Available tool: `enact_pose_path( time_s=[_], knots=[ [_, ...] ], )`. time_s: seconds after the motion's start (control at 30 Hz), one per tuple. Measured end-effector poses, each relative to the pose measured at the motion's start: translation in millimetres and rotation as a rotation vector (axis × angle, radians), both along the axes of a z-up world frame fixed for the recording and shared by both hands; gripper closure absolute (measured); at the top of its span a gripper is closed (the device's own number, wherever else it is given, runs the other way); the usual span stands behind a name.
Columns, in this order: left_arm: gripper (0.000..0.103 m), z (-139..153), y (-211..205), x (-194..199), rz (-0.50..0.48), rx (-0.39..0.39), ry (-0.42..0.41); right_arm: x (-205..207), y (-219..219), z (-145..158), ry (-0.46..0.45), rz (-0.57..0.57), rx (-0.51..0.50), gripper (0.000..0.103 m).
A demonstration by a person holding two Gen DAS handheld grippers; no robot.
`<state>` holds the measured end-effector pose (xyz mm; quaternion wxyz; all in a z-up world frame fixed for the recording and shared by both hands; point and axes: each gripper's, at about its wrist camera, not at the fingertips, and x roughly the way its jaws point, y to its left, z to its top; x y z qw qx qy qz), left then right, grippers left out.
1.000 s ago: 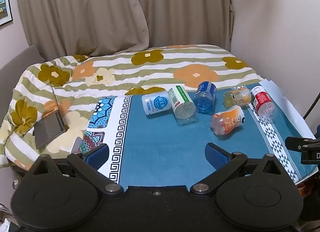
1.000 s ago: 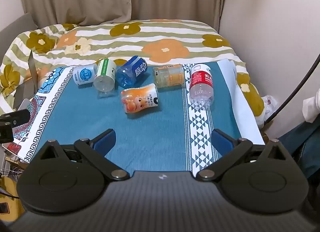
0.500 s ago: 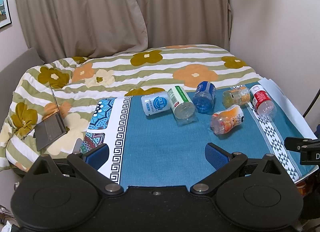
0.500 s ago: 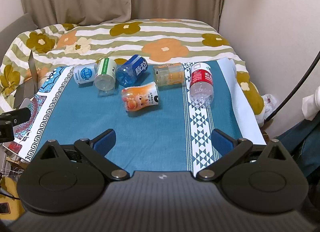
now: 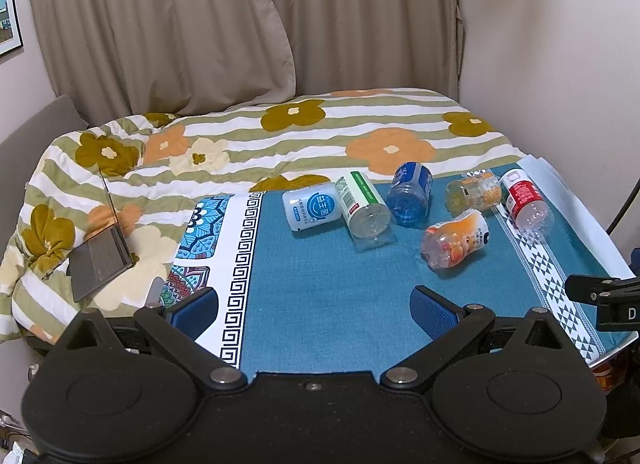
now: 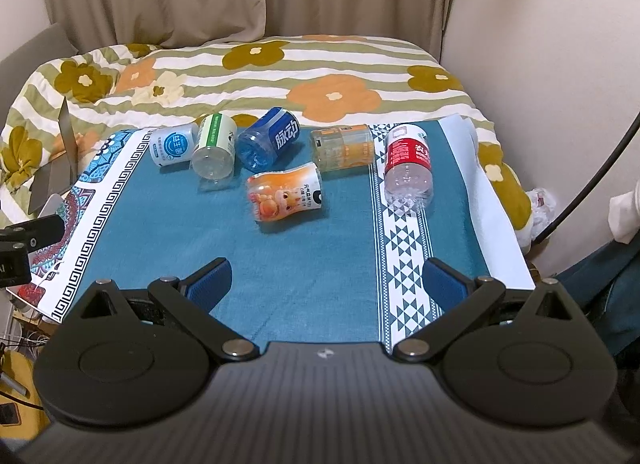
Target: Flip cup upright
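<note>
you're in a bedroom at home: a bed with a flowered, striped quilt (image 5: 304, 136) fills the far half, beige curtains (image 5: 240, 24) hang behind it, a framed picture (image 5: 9, 12) is on the far left wall, and an open laptop (image 5: 100, 252) lies on the quilt at left.

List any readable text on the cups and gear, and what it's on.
"脉动": blue cup, white characters on its label.
"益生菌": white cup, in its blue round logo; hard to read.
"D": black rig part at the left wrist view's right edge.
Red-label cup, orange cartoon cup, green-stripe cup: print too small or blurred.
</note>
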<state>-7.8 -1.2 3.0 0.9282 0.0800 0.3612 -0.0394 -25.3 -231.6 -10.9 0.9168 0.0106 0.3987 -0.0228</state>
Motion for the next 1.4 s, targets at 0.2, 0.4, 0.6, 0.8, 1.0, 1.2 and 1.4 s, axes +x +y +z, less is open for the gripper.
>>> enact_pose_path(
  time_s=[0.2,0.4,0.6,0.8,1.0,1.2,1.4],
  knots=[
    [0.000,-1.1,0.4,2.3,0.004,0.005,0.009,1.3,4.7,-4.7,0.005,-0.005,-0.002,0.000],
    [0.000,-1.9,2.4,6.2,0.003,0.000,0.014,1.3,5.4,-5.7,0.008,-0.006,-0.003,0.000],
    [0.000,-3.3,2.4,9.0,-0.003,-0.002,0.017,2.6,5.5,-7.1,0.008,-0.007,-0.004,0.000],
    [0.000,-3.5,2.4,10.2,-0.010,-0.006,0.019,4.1,4.5,-6.4,0.010,-0.005,-0.004,0.000],
    [0.000,-4.0,2.4,10.8,-0.011,-0.010,0.019,3.9,5.6,-8.4,0.013,-0.006,-0.002,0.000],
    [0.000,-5.3,2.0,12.6,-0.014,-0.013,0.025,5.0,4.9,-9.6,0.021,-0.007,0.004,0.000],
    [0.000,-5.2,1.6,12.9,-0.014,-0.013,0.027,2.7,5.2,-14.3,0.019,-0.006,0.006,0.000]
  ],
)
